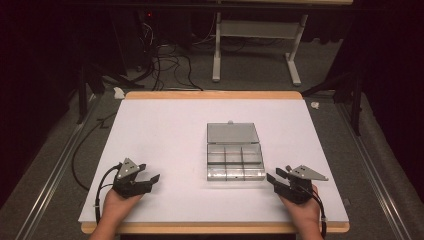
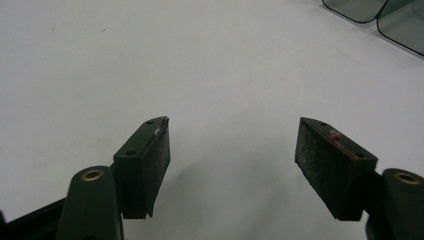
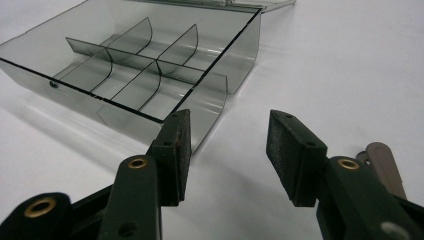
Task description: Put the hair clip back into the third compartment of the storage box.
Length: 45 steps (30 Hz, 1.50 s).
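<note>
1. Black and spread wide, my left gripper (image 1: 145, 176) rests on the white table (image 1: 165, 135) near the front left edge, nothing between its jaws; its own view puts bare table under them.
2. Clear smoky plastic makes up the compartment box (image 1: 235, 162), which sits mid-table, between the two grippers and nearer my right one, with its lid (image 1: 233, 133) folded back flat behind it.
3. I judge the box light, stiff and slick, likely to skate on the smooth top if nudged. The thin outer wall or the near corner looks like the best place to pinch, one jaw inside a cell and one outside.
4. My right gripper (image 1: 280, 178) lies at the front right, jaws parted and empty, just short of the box corner.
5. Every cell I can make out looks empty, though glare on the walls blurs them. The left gripper view cuts off all but the box's rounded corners.
</note>
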Tool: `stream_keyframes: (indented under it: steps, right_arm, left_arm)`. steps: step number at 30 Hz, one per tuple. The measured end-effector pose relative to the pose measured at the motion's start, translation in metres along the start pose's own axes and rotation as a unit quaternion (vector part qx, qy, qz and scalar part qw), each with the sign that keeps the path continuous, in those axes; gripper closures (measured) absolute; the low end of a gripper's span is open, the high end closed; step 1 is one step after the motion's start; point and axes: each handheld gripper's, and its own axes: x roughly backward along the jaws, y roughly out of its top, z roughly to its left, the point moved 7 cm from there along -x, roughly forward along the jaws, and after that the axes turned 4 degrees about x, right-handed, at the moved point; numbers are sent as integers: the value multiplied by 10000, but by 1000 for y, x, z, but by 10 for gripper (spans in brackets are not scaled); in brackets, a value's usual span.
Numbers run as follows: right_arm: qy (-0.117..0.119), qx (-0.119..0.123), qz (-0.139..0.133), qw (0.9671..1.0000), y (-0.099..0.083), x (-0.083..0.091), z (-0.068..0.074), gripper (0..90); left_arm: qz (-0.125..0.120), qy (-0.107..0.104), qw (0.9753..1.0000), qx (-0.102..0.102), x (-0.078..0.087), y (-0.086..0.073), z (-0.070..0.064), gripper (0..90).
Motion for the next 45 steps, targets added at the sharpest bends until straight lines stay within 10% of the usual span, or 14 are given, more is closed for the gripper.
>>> stream_keyframes:
  steps: [19,45]
  right_arm:
    - [-195,100,-49,9997,2,5,-2,552]
    - [-1005,-292,104,9945,-11,41,-58,587]
  left_arm:
    - [-24,-48,10000,16,0,0,0,307]
    - [24,-50,10000,-14,0,0,0,308]
